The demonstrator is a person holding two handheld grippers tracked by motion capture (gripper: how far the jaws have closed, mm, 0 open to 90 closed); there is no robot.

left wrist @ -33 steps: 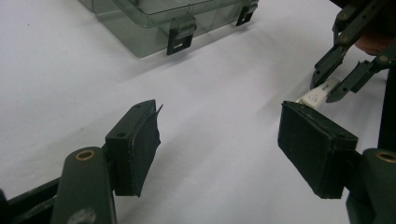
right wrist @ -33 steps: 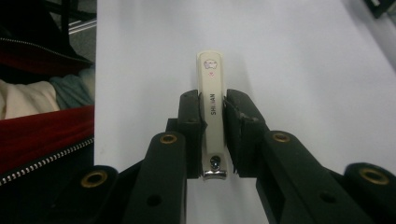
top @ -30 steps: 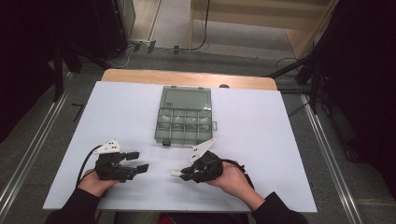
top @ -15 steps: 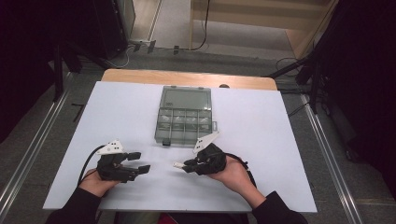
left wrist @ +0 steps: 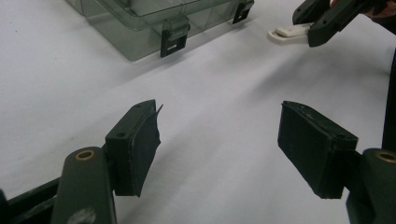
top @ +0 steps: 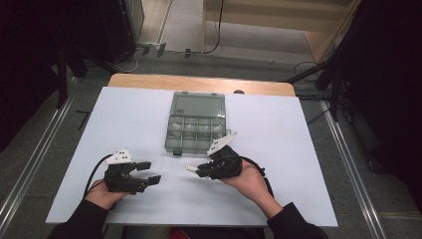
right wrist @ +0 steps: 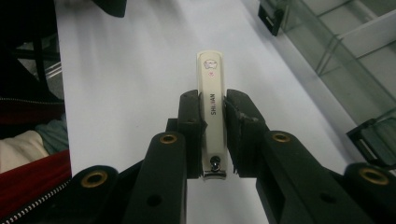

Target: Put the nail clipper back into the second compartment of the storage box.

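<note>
A cream-white nail clipper (right wrist: pixel 211 100) is pinched lengthwise between the pads of my right gripper (right wrist: pixel 212 133), its free end sticking out past the fingertips. In the high view this right gripper (top: pixel 206 169) hovers just below the front edge of a clear plastic compartment box (top: pixel 196 124), and the clipper (top: pixel 193 169) points left. My left gripper (top: pixel 149 172) rests at the lower left of the table, jaws wide apart with nothing between them. In the left gripper view its pads (left wrist: pixel 140 140) frame bare table, and the clipper (left wrist: pixel 289 32) shows far off.
The box has its lid laid open toward the far side and two black latches (left wrist: pixel 170 44) on its front wall. A white sheet (top: pixel 124 119) covers the table, with a wooden strip (top: pixel 199 82) along the far edge. Metal rails run down both sides.
The right gripper with the clipper has drifted slightly up toward the box's front edge. The left gripper has stayed put.
</note>
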